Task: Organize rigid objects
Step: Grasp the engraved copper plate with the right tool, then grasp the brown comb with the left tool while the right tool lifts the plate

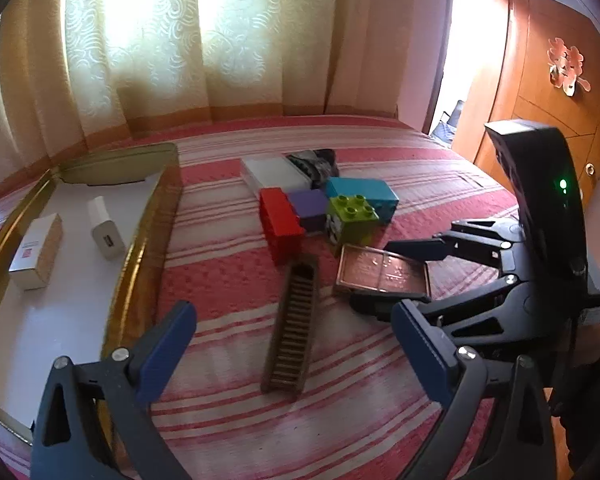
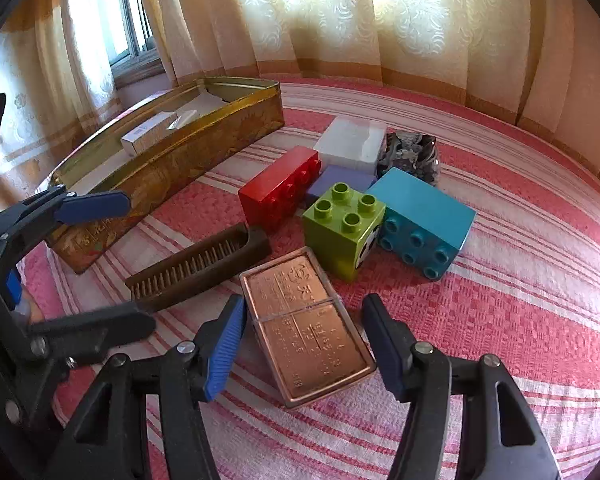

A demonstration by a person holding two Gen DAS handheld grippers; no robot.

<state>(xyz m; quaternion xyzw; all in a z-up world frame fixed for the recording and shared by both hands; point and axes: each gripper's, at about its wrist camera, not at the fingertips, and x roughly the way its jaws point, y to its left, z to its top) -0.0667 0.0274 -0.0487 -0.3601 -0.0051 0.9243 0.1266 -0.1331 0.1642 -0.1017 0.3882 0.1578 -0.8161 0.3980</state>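
Our left camera looks down into the gold tin (image 1: 156, 216), which sits off to the left of our left gripper (image 1: 292, 344). Inside it we see two things: one small white box (image 1: 36, 256) and one white charger (image 1: 106, 226). Our right camera sees only the tin's outer wall and the tops of those two things. The right camera shows the side bumps of the blue block (image 2: 420, 216), and the left one does not. The door (image 1: 548, 92) shows only in the left camera, and the window (image 2: 132, 12) only in the right.

Our left gripper is wide open and holds nothing. The brown comb (image 1: 294, 328) lies on the bed cover (image 1: 228, 412) between its jaws, a bit ahead of the tips, touching neither.

Our right gripper (image 2: 304, 344) is open too, with nothing pinched. The copper tin (image 2: 306, 324) lies flat between its jaws. The left jaw looks very close to the tin's edge, but we cannot tell if it touches. The right jaw stands apart from it.

Ahead of both grippers we count four blocks: one red block (image 2: 278, 188), one purple block (image 2: 342, 184), one green block (image 2: 342, 224) and the blue one. Behind them sit one white case (image 2: 350, 144) and one dark bundle (image 2: 412, 154). There is one comb and one copper tin.
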